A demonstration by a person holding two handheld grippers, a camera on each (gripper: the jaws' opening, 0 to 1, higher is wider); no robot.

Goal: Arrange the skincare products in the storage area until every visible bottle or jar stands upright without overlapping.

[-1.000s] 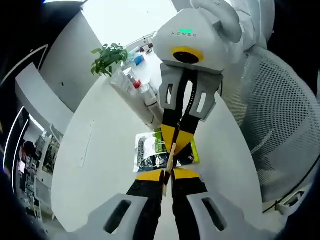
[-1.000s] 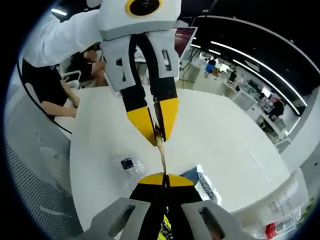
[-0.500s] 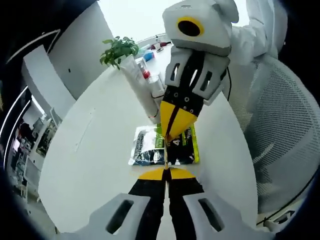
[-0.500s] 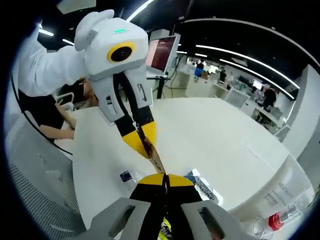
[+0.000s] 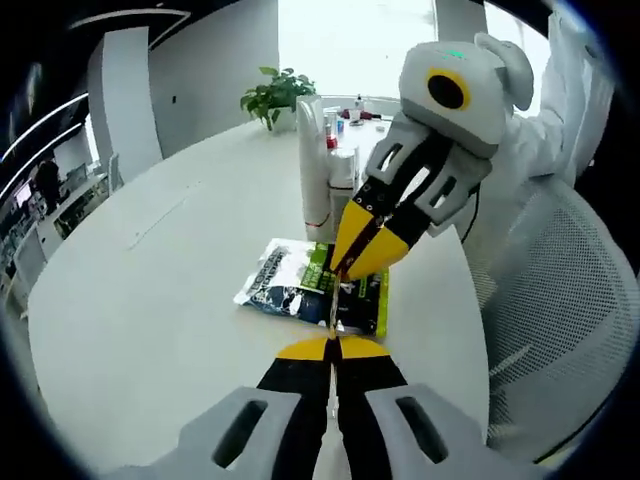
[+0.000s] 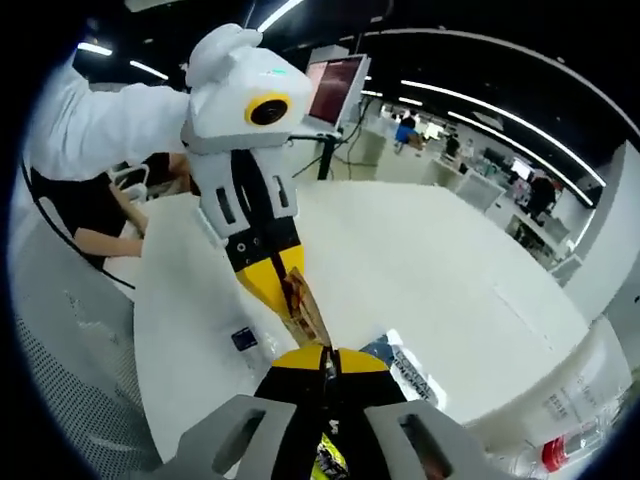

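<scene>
Left gripper view, nearest: left tongs point(image 5: 331, 346) clenched, yellow tips pinching the near end of a thin brown strip point(image 5: 334, 305) seen edge-on. Right tongs point(image 5: 343, 272) in from upper right, also clenched on the far end of that strip, so held between both above the table point(image 5: 130, 300). Just under the strip, flat on the table: green, black and white packets point(image 5: 300, 290), side by side. Just beyond the packets, white bottles point(image 5: 316, 165) standing upright in a tight cluster, one with a red cap point(image 5: 330, 142). Mesh chair point(image 5: 550, 330) at right, white sleeve point(image 5: 570, 110) behind the right tongs. Farthest: potted plant point(image 5: 280, 90) at the table's far edge.

Right gripper view, nearest: right tongs point(image 6: 328, 352) shut tight on the strip point(image 6: 300, 305), left tongs point(image 6: 286, 290) gripping its other end from above. Packets point(image 6: 405, 365) below right, small dark sachet point(image 6: 243, 340) lying apart at left. White bottles point(image 6: 565, 400) at the lower right edge, upright or not cannot tell here. Monitor point(image 6: 335, 85) far behind.
</scene>
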